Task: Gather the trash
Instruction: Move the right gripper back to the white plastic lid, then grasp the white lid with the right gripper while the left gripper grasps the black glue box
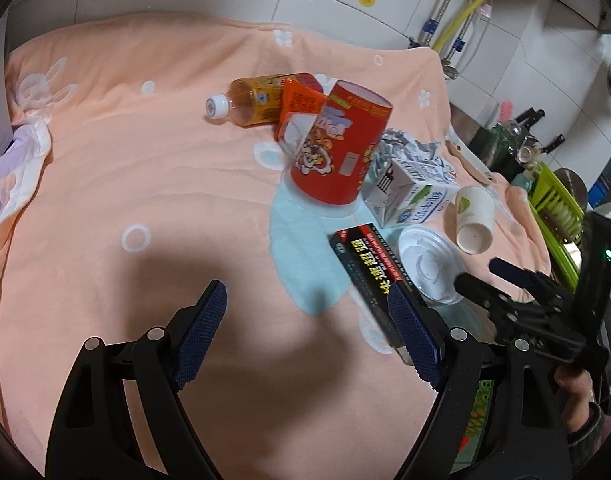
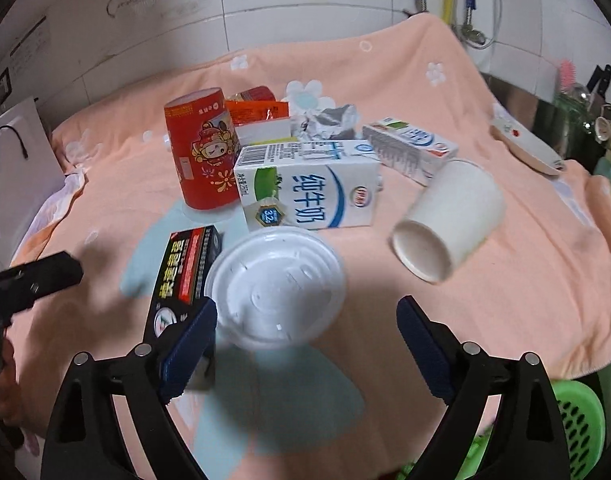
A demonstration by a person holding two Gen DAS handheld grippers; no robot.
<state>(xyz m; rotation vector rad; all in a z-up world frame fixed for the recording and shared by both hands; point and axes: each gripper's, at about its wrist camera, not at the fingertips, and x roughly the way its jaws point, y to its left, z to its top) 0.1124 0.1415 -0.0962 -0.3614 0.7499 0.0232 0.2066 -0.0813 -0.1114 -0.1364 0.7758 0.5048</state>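
Note:
Trash lies on a peach towel [image 1: 125,168]: a red can [image 1: 339,144], a tea bottle [image 1: 249,100], an orange wrapper [image 1: 299,100], crumpled foil [image 1: 401,144], a milk carton [image 1: 413,196], a paper cup [image 1: 475,218], a white lid [image 1: 429,264] and a black box [image 1: 369,264]. My left gripper [image 1: 309,336] is open and empty above the towel, its right finger over the black box. My right gripper [image 2: 307,352] is open and empty just short of the white lid [image 2: 275,286]. The carton [image 2: 305,182], a second carton [image 2: 409,150], the cup [image 2: 449,218], the can [image 2: 203,152] and the box [image 2: 185,276] lie beyond.
A green basket [image 2: 577,420] sits below the towel's right edge. A green dish rack [image 1: 557,204] and kitchenware stand at the right. A plate [image 2: 525,148] rests on the towel's far right. A tiled wall with pipes is behind.

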